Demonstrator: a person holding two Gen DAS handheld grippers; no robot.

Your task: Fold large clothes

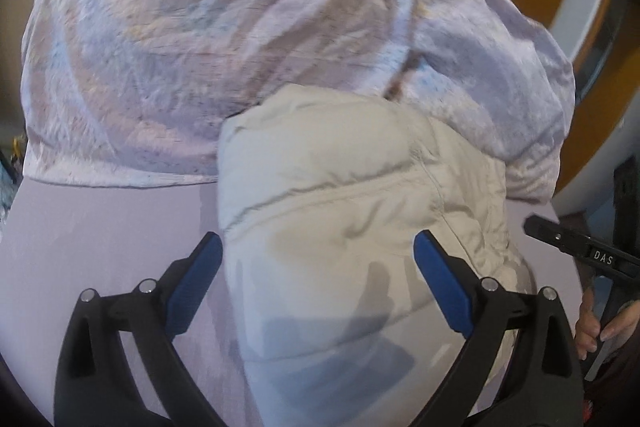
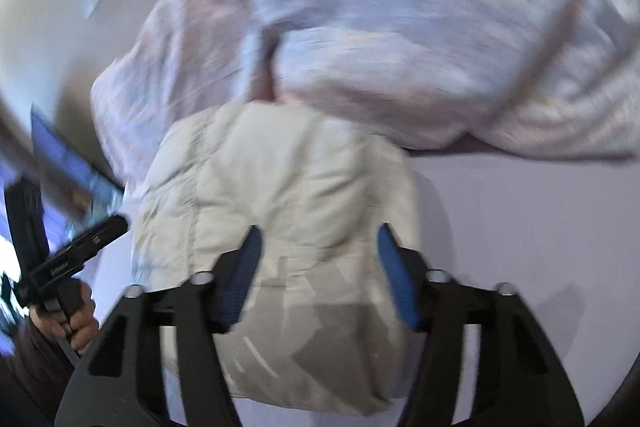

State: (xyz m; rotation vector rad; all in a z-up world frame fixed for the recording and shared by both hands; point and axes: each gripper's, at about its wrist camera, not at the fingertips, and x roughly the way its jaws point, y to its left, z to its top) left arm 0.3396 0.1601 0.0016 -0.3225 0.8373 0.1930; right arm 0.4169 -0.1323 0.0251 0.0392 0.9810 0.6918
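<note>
A cream puffer jacket (image 1: 340, 195) lies folded into a thick bundle on the lavender bed sheet (image 1: 100, 247). My left gripper (image 1: 318, 238) hovers over its near half, blue pads wide apart and open, one on each side of the bundle and touching nothing. In the right wrist view the same jacket (image 2: 280, 179) fills the centre. My right gripper (image 2: 319, 231) stands above it with a narrower gap and no cloth pinched between its pads. Each view catches the other gripper at its edge: the right gripper (image 1: 580, 247) and the left gripper (image 2: 80, 247).
A crumpled pale pink duvet (image 1: 240, 47) is heaped behind the jacket and touches its far edge; it is blurred in the right wrist view (image 2: 400, 27). An orange curved frame (image 1: 568, 27) stands at the far right. A hand (image 2: 80, 323) grips the left tool's handle.
</note>
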